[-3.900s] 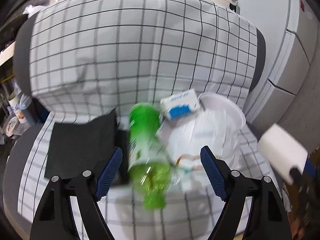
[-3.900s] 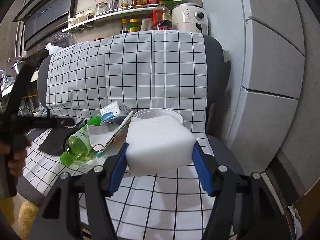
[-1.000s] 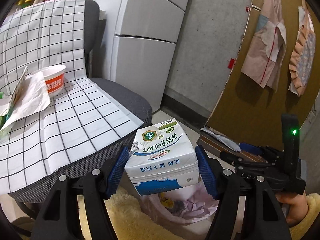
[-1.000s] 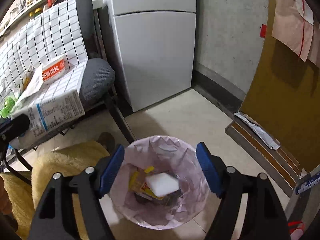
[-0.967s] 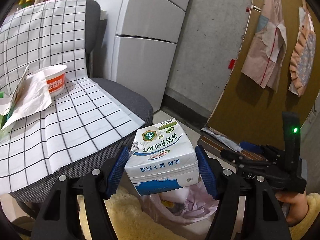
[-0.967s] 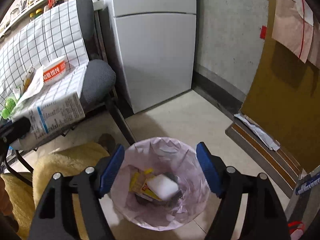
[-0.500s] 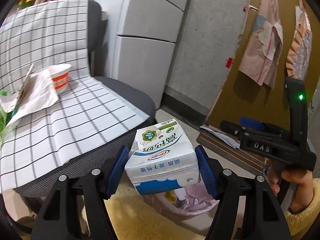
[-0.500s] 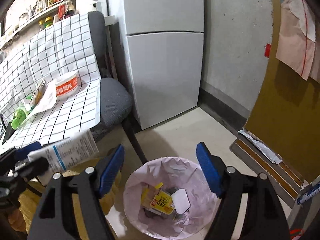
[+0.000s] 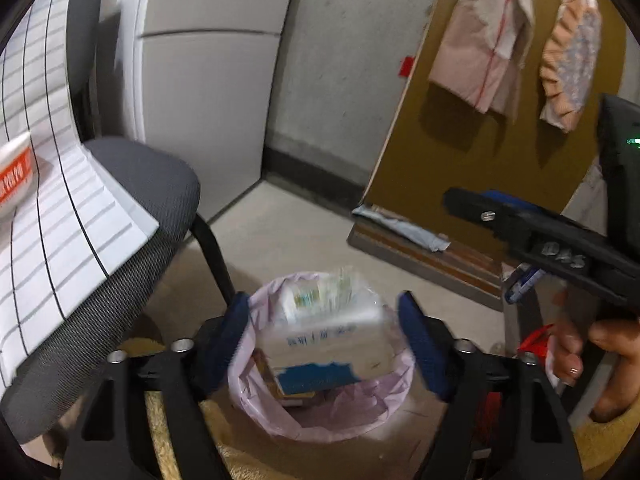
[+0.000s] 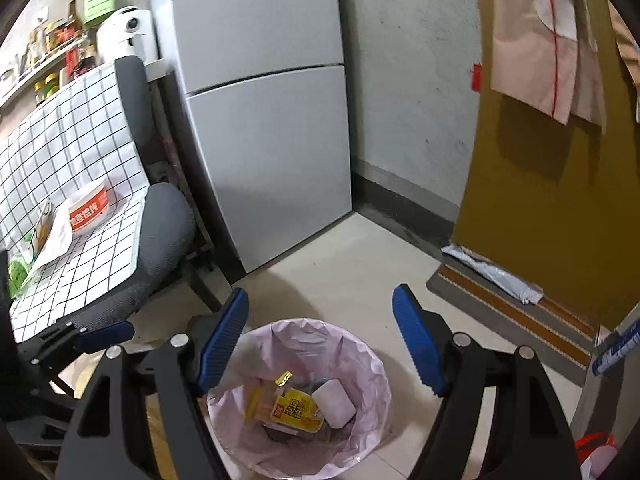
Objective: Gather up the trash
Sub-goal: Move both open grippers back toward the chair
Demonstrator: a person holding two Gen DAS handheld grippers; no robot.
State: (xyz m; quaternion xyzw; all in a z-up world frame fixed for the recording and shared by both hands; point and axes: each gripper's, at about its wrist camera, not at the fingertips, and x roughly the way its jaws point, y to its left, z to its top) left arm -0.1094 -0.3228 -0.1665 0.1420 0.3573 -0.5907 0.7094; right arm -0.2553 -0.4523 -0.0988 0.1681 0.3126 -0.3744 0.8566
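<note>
In the left wrist view my left gripper (image 9: pixel 322 300) hangs over the pink-lined trash bin (image 9: pixel 256 396) with its jaws opening. The white and blue milk carton (image 9: pixel 332 332) is a blur between the blue pads, clear of both, dropping into the bin. In the right wrist view my right gripper (image 10: pixel 320 294) stands open and empty above the same bin (image 10: pixel 372 360). Inside lie a yellow packet (image 10: pixel 288 408) and a white sponge block (image 10: pixel 334 402). A hand holds the right gripper at the right edge of the left wrist view.
A grey chair (image 10: pixel 168 232) with a checked cloth stands left of the bin. It bears a red and white cup (image 10: pixel 88 208), a paper sheet and a green bottle (image 10: pixel 16 272). A grey fridge (image 10: pixel 264 128) stands behind, a brown board (image 10: pixel 532 200) at the right.
The left gripper has swung over the bin and tipped down. Its pads have parted from the carton, which now falls. The right gripper has lifted back from the bin.
</note>
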